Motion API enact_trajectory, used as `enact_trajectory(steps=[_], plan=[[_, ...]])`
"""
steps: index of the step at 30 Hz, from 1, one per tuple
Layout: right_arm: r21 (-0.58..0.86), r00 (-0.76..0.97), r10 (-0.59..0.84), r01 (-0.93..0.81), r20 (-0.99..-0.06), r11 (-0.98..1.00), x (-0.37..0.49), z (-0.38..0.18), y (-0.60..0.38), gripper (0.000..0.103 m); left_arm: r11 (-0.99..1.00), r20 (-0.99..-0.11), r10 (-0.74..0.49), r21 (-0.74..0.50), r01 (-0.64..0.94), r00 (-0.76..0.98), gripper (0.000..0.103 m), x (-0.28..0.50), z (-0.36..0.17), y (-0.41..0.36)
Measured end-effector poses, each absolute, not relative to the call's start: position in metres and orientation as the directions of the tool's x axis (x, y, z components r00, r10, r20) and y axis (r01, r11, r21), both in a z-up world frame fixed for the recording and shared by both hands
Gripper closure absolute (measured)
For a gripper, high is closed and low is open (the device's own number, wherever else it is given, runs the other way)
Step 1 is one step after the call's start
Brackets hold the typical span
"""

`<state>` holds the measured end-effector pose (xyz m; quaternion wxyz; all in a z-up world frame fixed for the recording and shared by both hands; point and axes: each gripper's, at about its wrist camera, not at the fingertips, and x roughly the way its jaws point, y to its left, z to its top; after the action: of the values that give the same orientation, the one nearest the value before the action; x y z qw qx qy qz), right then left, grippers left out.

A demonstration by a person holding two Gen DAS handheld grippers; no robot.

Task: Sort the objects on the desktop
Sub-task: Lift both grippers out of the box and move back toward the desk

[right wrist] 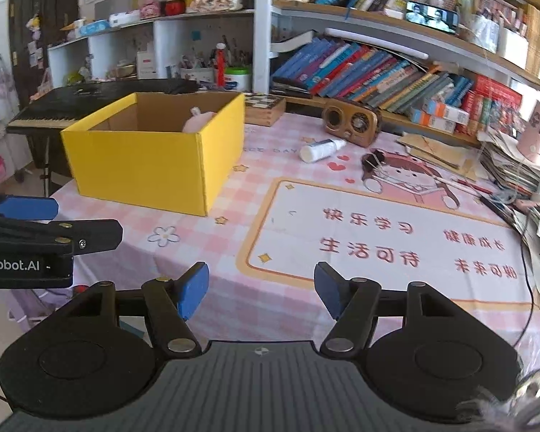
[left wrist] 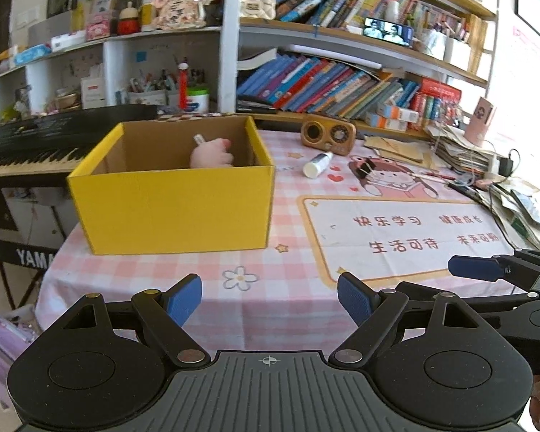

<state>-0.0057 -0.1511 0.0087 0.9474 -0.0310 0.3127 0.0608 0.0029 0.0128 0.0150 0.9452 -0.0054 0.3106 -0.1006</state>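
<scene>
Tongs (left wrist: 270,298) apart, empty; plush (left wrist: 210,153) in box (left wrist: 172,208).

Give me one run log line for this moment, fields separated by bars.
left gripper: open, empty | right gripper: open, empty | pink plush: inside yellow box | white bottle: lying on table

pink plush (left wrist: 212,153) inside yellow box (left wrist: 172,208)

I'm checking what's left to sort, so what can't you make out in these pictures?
- Pink plush toy in the yellow cardboard box: lower part hidden by the box wall in both views; the box floor is unseen.
- Black binder clips: too small to count.
- Paper pile: cut off by the right edge, left wrist view.
</scene>
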Motion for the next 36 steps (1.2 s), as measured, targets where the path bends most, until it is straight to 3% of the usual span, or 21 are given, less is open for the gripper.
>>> enact_trajectory(steps=[16,36], plan=[[-0.031,0.793,-0.027,0.011,-0.608,0.999,0.000,0.008,-0.196,0.039,0.938,-0.598,-0.315,-0.076,0.339,0.737,0.018,0.030,0.011,-0.035],[-0.035,0.758,-0.038,0.020,-0.651,0.999,0.043,-0.004,-0.245,0.038,0.932,-0.637,-0.330,-0.102,0.347,0.697,0.018,0.076,-0.003,-0.081]])
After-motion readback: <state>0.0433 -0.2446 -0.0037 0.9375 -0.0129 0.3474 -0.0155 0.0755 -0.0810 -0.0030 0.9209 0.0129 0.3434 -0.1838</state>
